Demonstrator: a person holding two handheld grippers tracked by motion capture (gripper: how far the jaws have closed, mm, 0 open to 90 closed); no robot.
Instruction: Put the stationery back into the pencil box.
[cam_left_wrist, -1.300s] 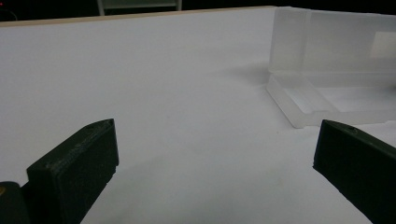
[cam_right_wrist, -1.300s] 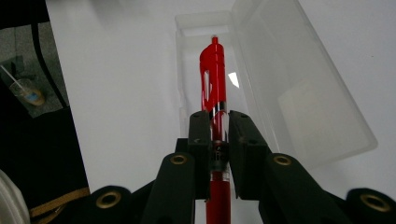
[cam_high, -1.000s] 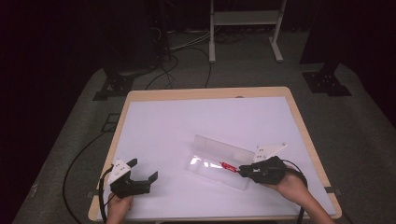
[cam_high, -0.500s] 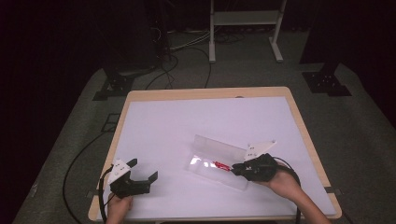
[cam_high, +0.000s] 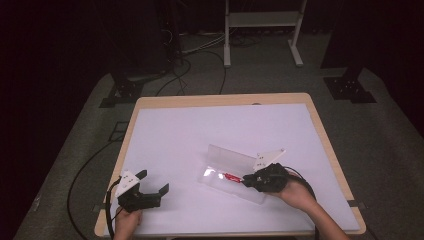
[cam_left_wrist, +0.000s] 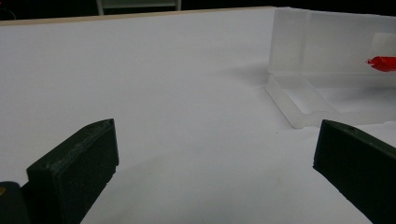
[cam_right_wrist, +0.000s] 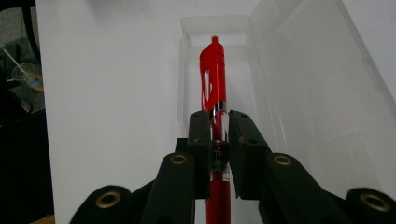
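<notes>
A clear plastic case (cam_high: 230, 172) lies open on the white table, its lid standing up at the back. My right gripper (cam_high: 248, 180) is shut on a red pen (cam_high: 232, 176) and holds it lengthwise over the case's tray. In the right gripper view the red pen (cam_right_wrist: 214, 84) runs straight out from between the jaws above the case (cam_right_wrist: 261, 79). My left gripper (cam_high: 150, 187) rests open near the table's front left corner, nothing between its jaws. The left gripper view has the case (cam_left_wrist: 322, 79) and the pen's red tip (cam_left_wrist: 383, 63) far to its right.
The white table (cam_high: 210, 130) has a wooden rim. Cables trail from both grippers over the front edge. Beyond the table, on the dark floor, stand a white frame (cam_high: 262, 25) and black stand bases (cam_high: 350, 85).
My right gripper has carried the red pen leftward over the open case. The left gripper has stayed put.
</notes>
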